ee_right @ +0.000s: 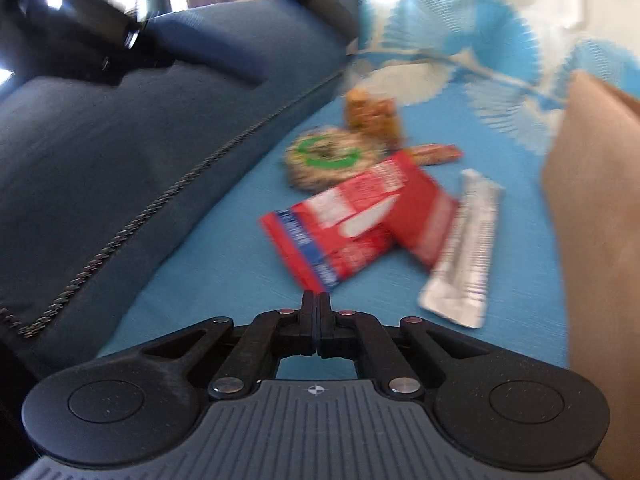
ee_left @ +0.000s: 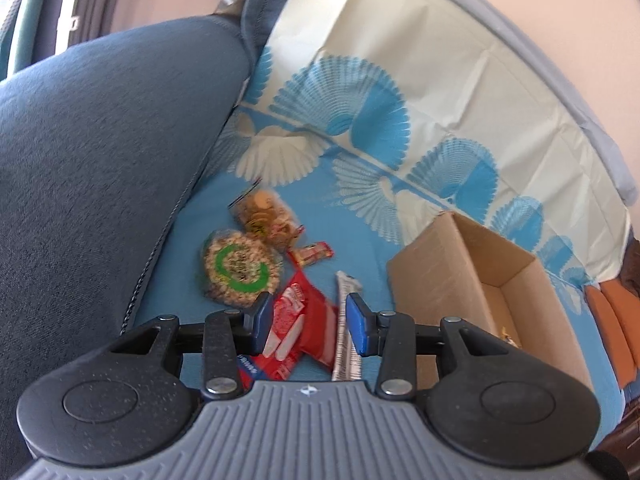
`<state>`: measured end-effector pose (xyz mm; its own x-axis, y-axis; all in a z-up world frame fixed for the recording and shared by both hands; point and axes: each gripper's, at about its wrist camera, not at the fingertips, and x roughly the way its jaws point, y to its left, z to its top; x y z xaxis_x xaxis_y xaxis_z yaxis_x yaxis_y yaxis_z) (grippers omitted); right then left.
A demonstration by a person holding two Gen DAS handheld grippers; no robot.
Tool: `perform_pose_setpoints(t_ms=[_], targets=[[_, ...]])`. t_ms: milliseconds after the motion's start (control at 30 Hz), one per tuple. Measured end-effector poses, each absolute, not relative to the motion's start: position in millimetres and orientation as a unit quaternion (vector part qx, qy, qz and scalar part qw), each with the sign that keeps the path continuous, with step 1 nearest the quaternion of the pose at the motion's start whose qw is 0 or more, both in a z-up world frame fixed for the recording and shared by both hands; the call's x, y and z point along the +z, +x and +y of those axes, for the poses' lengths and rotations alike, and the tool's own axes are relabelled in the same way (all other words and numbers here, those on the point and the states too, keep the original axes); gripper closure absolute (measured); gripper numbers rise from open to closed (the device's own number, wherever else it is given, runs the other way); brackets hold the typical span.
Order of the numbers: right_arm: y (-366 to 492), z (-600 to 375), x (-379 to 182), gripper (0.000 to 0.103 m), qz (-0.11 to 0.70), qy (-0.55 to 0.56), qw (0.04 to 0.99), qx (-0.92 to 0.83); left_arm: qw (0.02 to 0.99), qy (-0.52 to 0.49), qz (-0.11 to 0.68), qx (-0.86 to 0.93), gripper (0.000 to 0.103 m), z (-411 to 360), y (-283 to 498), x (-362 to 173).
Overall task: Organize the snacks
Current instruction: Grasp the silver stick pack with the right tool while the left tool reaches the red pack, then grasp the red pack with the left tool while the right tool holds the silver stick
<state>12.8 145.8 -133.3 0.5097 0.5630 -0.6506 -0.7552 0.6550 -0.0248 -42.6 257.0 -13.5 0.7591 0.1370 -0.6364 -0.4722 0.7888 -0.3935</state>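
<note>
Several snacks lie on a blue cloth: a red packet [ee_left: 304, 320] [ee_right: 360, 212], a silver packet [ee_left: 347, 340] [ee_right: 468, 248], a round pack with a green ring [ee_left: 238, 270] [ee_right: 328, 160], a clear bag of biscuits [ee_left: 266, 212] [ee_right: 372, 116] and a small red bar [ee_left: 314, 254] [ee_right: 434, 154]. To their right stands an open cardboard box [ee_left: 440, 264] [ee_right: 592, 200] with a wrapper in its corner. My left gripper [ee_left: 309, 304] hovers over the red packet, jaws apart and holding nothing. My right gripper [ee_right: 316, 298] is shut and empty, just short of the red packet's near corner.
A dark blue sofa cushion [ee_left: 100, 160] [ee_right: 120, 140] with corded piping rises along the left of the snacks. The blue and white fan-patterned cloth [ee_left: 360, 120] runs up the backrest. Something orange [ee_left: 612, 312] lies beyond the box at the right edge.
</note>
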Motion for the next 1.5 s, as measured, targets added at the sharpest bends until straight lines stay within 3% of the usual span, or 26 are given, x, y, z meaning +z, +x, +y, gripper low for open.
perform_pose_setpoints(t_ms=[67,100,233,267,333,433,567,667,733,900,1000,1100,1500], targets=[[18,143,-129,0.102,0.288,-0.158,0.878,0.349,0.888,-0.284,0.313,0.180,0.059,263,-37,-19],[24,141,-128,0.097,0.285,-0.157,0.884,0.336,0.885,-0.286,0.318,0.183,0.059,265,-33,-23],[48,139,-132,0.062,0.297,-0.145,0.895,0.300,0.867,-0.301,0.352,0.186,0.059,277,-17,-40],[52,137,-133,0.059,0.300,-0.143,0.897,0.291,0.862,-0.305,0.361,0.186,0.059,279,-13,-45],[58,137,-139,0.047,0.309,-0.141,0.897,0.282,0.852,-0.309,0.376,0.194,0.050,283,-6,-54],[67,135,-143,0.042,0.322,-0.135,0.894,0.280,0.846,-0.323,0.376,0.196,0.040,291,0,-66],[72,131,-145,0.043,0.335,-0.118,0.890,0.285,0.840,-0.312,0.402,0.190,0.035,288,16,-82],[69,128,-144,0.063,0.330,-0.116,0.889,0.296,0.844,-0.282,0.419,0.181,0.035,278,26,-88],[68,125,-144,0.066,0.331,-0.113,0.887,0.300,0.846,-0.260,0.429,0.182,0.037,273,30,-89],[72,124,-143,0.072,0.338,-0.110,0.882,0.308,0.850,-0.231,0.439,0.176,0.078,268,30,-92],[65,121,-139,0.073,0.342,-0.116,0.879,0.311,0.857,-0.214,0.441,0.159,0.093,264,27,-88],[57,117,-134,0.074,0.345,-0.126,0.875,0.315,0.864,-0.194,0.443,0.141,0.101,257,25,-83],[6,80,-116,0.074,0.380,-0.145,0.856,0.319,0.853,-0.181,0.480,0.099,0.103,243,-2,-58]])
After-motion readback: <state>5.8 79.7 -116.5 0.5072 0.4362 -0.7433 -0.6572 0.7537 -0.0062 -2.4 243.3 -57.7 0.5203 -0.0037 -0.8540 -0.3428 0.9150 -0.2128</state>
